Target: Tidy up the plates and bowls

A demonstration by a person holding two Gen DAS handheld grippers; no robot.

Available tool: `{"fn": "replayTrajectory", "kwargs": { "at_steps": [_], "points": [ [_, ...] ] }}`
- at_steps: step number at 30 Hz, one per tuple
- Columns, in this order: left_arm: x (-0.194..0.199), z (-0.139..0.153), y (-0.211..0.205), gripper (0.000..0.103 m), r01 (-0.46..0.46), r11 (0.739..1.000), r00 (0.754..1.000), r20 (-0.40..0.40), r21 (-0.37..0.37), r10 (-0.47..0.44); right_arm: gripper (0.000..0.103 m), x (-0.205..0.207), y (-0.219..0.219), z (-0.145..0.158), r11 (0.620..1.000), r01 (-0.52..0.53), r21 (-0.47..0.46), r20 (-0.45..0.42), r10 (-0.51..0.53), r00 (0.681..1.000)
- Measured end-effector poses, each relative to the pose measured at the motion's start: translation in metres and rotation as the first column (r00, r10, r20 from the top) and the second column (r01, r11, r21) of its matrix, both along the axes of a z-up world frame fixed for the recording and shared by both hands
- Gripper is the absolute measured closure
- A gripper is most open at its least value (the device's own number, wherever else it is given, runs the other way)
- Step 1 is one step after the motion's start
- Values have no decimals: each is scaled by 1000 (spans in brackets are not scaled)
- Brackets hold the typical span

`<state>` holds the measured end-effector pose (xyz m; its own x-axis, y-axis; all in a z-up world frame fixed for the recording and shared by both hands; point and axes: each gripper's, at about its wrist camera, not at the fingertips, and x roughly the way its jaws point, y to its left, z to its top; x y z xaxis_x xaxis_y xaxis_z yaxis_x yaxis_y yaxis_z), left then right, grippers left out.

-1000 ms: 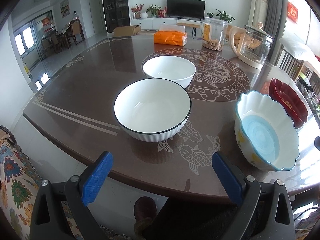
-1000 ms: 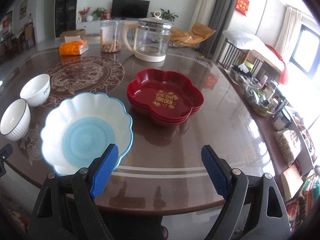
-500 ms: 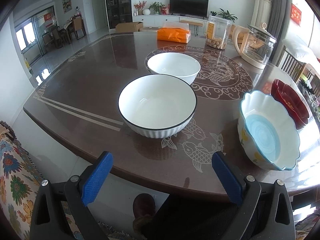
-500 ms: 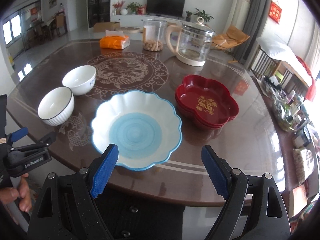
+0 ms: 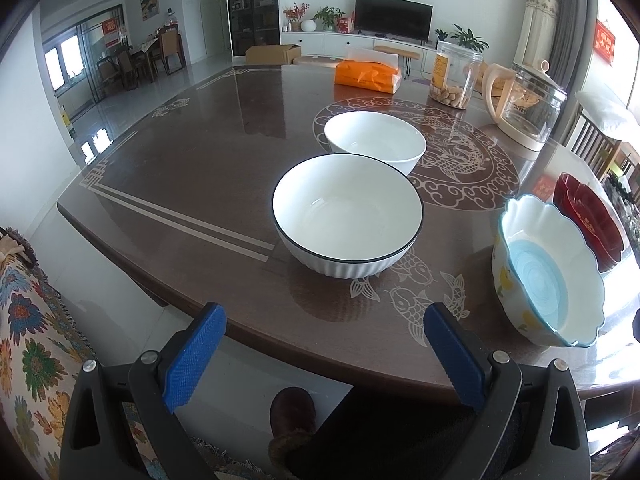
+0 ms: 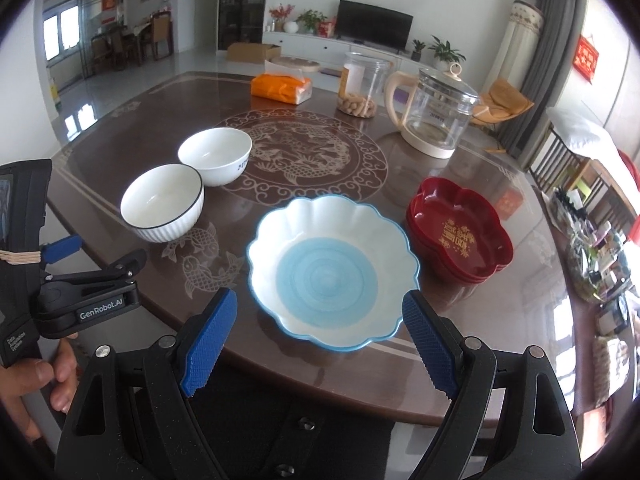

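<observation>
Swinging leftward since a second ago, the right gripper [image 6: 316, 334] now looks straight over the scalloped bowl, which sat off at its left before; the left gripper [image 5: 320, 354] has barely shifted.

Biggest here is the table [image 5: 192, 168], dark and glossy with a dragon roundel at its middle. On it, seen from the right wrist, the kettle [image 6: 436, 114] stands at about one o'clock, far side, with the jar [image 6: 360, 88] just beside it at twelve and the orange tissue pack [image 6: 280, 88] at eleven.

The scalloped bowl [image 6: 332, 270], blue inside, sits at the near edge, dead ahead of the right gripper, whose blue fingers [image 6: 208, 338] stand wide apart and released, short of the bowl and touching nothing. The red plates [image 6: 460, 232], stacked, lie just beside it at two o'clock.

At ten o'clock the ribbed bowl [image 6: 162, 202], with its dark rim, and the plain bowl [image 6: 216, 156] behind it stand very close together; whether they touch I cannot tell.

From the left wrist, the ribbed bowl [image 5: 348, 214] is at twelve, the plain bowl [image 5: 374, 140] beyond it. The left gripper's fingers [image 5: 194, 352] are likewise spread and empty, off the table's edge. A hand [image 6: 32, 376] grips its handle.
</observation>
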<state>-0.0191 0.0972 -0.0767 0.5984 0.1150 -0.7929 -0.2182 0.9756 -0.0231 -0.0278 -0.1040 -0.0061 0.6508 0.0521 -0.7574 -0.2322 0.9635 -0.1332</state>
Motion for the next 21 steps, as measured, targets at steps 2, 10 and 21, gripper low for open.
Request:
{"fn": "replayTrajectory", "kwargs": {
  "at_steps": [2,10,21],
  "points": [
    [-1,0,0,4,1,1000,1000,2,1,-1,16,0,1,0,1000,-1,-1,0,1,1000],
    [-2,2,1,4,1,1000,1000,7,0,-1,16,-2,5,-2,1000,-9,-10,-2,9,1000],
    [-4,2,3,4,-3,1000,1000,1,2,3,16,-1,4,-6,1000,-3,-11,-8,3,1000]
  ]
}}
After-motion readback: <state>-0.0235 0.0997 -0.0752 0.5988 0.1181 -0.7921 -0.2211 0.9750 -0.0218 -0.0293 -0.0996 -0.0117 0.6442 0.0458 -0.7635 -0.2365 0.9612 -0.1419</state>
